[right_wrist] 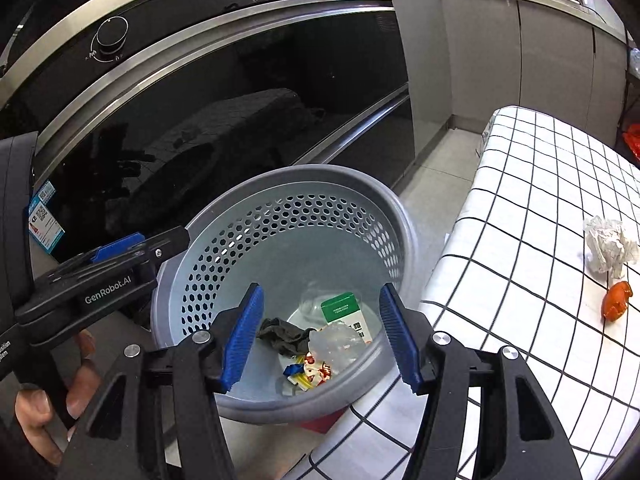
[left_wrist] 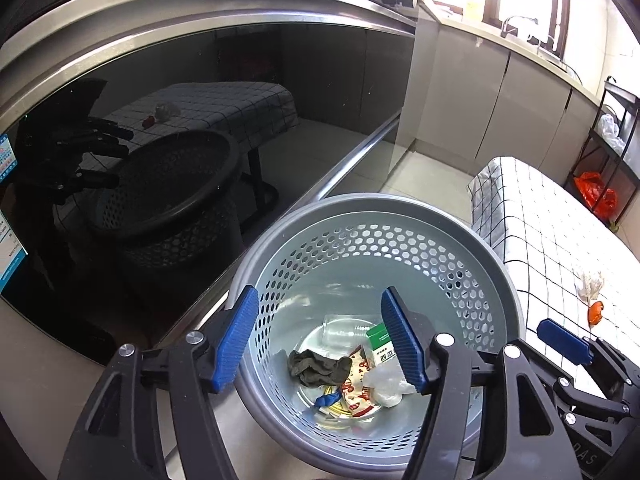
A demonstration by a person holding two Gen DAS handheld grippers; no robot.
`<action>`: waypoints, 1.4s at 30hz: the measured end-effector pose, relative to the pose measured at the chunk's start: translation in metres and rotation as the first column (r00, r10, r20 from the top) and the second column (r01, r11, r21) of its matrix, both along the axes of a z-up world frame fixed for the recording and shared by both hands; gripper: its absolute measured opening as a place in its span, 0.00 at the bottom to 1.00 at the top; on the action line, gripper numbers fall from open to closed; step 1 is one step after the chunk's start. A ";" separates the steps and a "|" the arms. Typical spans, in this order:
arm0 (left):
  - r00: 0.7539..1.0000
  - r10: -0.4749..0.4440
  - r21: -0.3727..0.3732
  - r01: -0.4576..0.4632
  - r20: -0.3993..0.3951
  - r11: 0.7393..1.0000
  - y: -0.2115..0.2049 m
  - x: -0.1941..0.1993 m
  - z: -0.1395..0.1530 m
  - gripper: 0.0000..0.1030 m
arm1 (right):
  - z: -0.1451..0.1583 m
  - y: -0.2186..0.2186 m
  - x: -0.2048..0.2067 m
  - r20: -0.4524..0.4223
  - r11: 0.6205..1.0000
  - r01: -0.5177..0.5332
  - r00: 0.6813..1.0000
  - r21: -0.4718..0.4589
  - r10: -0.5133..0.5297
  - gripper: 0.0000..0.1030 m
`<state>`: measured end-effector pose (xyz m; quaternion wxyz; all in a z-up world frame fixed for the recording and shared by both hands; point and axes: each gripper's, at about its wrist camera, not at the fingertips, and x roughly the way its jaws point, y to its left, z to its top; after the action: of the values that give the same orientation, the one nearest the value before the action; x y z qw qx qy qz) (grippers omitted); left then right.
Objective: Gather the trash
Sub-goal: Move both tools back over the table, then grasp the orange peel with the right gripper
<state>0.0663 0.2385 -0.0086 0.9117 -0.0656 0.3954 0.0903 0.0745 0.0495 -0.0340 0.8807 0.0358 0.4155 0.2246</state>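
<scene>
A grey perforated waste basket (left_wrist: 400, 240) is seen standing on the floor between a dark glass-fronted oven (left_wrist: 200, 100) and a tabletop (right_wrist: 540, 184) covered by a checked cloth. Both claws are held above its mouth. The left claw (left_wrist: 320, 340) is spread, with nothing between its blue pads (left_wrist: 236, 340). The right claw (right_wrist: 320, 336) is likewise spread and empty.

Inside the basket, a dark crumpled rag (left_wrist: 318, 366), a green-and-white carton (right_wrist: 346, 312), a clear plastic wad (right_wrist: 336, 342) and a red printed wrapper (left_wrist: 360, 384) are recorded.

On the tabletop, a crumpled white paper (right_wrist: 608, 248) and an orange scrap (right_wrist: 618, 300) lie near each other; both are shown clearly only in the right wrist view. The oven's dial (right_wrist: 110, 36) and the hand (right_wrist: 48, 396) holding the left claw's handle appear in that view alone. A rack (left_wrist: 612, 128) with an orange bag (left_wrist: 596, 196) is visible only in the left wrist view.
</scene>
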 end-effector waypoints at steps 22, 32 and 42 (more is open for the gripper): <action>0.981 -0.189 0.006 0.189 0.037 0.982 -0.094 -0.018 0.012 0.72 | 0.005 -0.165 -0.050 0.028 0.930 0.351 0.936 -0.104 -0.350 0.58; 0.957 -0.288 -0.005 0.288 0.017 0.958 -0.154 -0.015 0.007 0.72 | -0.007 -0.205 -0.037 0.021 0.898 0.418 0.908 -0.139 -0.419 0.58; 0.949 -0.314 0.001 0.314 0.000 0.949 -0.177 -0.005 0.000 0.74 | -0.030 -0.207 0.003 -0.019 0.898 0.420 0.904 -0.133 -0.426 0.58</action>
<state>0.0615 0.0612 -0.0083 0.9146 -0.0012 0.4006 -0.0558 0.0780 -0.1570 -0.0639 0.8987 0.0752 0.4320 0.0004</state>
